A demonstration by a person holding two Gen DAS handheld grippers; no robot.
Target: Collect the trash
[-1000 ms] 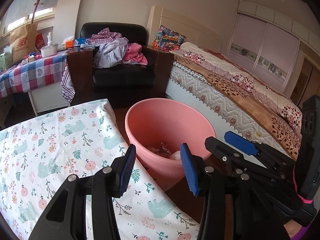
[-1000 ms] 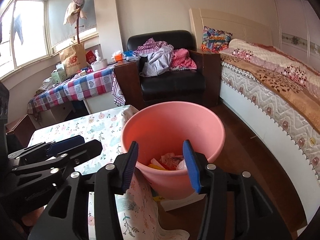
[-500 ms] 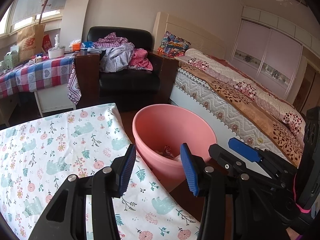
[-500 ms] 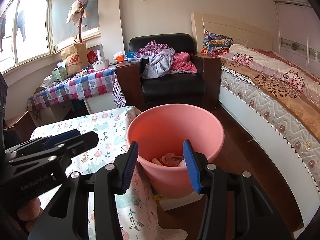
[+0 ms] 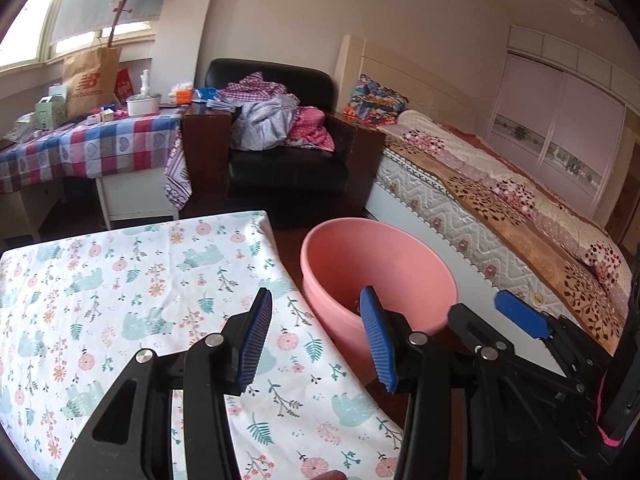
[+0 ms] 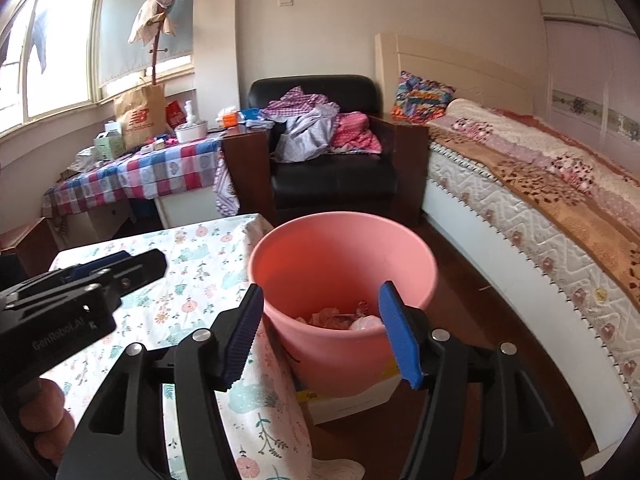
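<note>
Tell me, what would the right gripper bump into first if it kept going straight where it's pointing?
Most likely the pink bucket. The right gripper is open and empty, and the bucket's near rim and the trash inside sit right between its fingers. How far off the bucket is remains hard to judge.

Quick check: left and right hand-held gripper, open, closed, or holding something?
Left hand-held gripper: open, nothing between its fingers.
Right hand-held gripper: open, empty; its jaws have just been opening wider.

Both grippers point forward and tilt downward, side by side. The left gripper (image 5: 316, 338) holds its jaws apart, empty; the right gripper (image 6: 320, 334) has just been opening its jaws, nothing between them.
</note>
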